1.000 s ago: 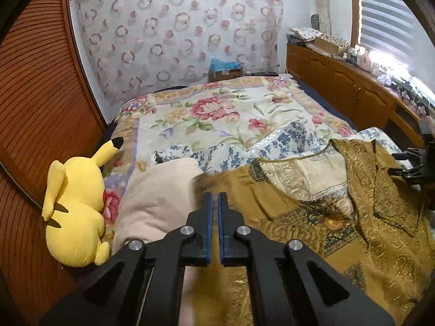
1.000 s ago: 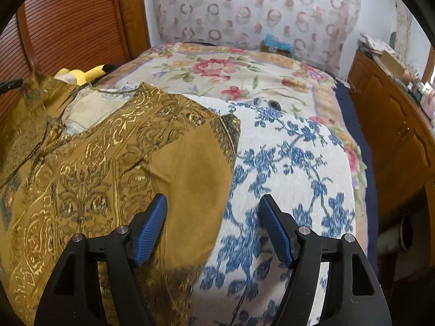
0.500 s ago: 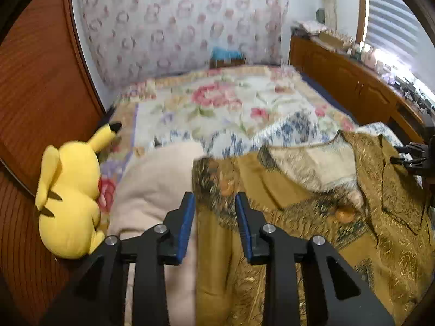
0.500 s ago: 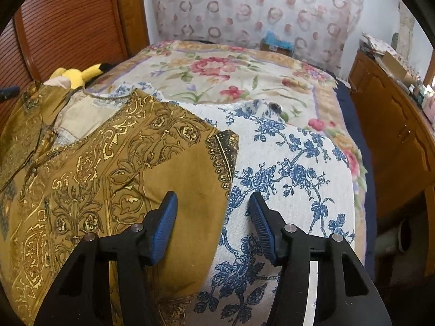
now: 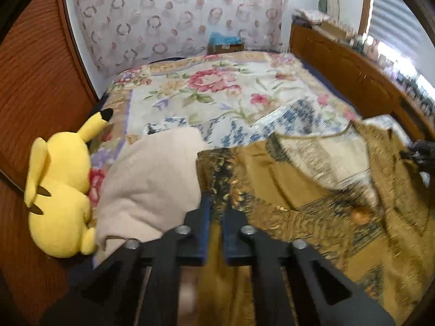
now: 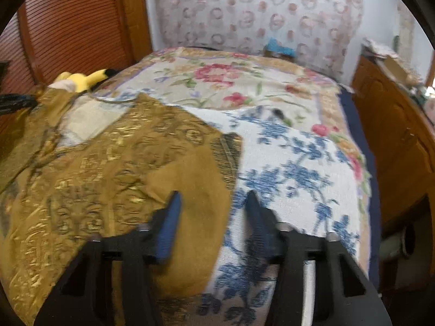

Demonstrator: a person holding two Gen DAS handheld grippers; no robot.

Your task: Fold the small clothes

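The left gripper [image 5: 216,217] has its jaws nearly shut, pinching the sleeve edge of the gold brocade top [image 5: 312,203], beside a beige cloth [image 5: 152,179]. The right gripper [image 6: 212,212] gapes open over the top's other sleeve [image 6: 190,184], gripping nothing. The top lies spread on the blue-flowered sheet [image 6: 293,179]. It looks soft, a bit slippery, so the sleeve hems seem the safest hold.
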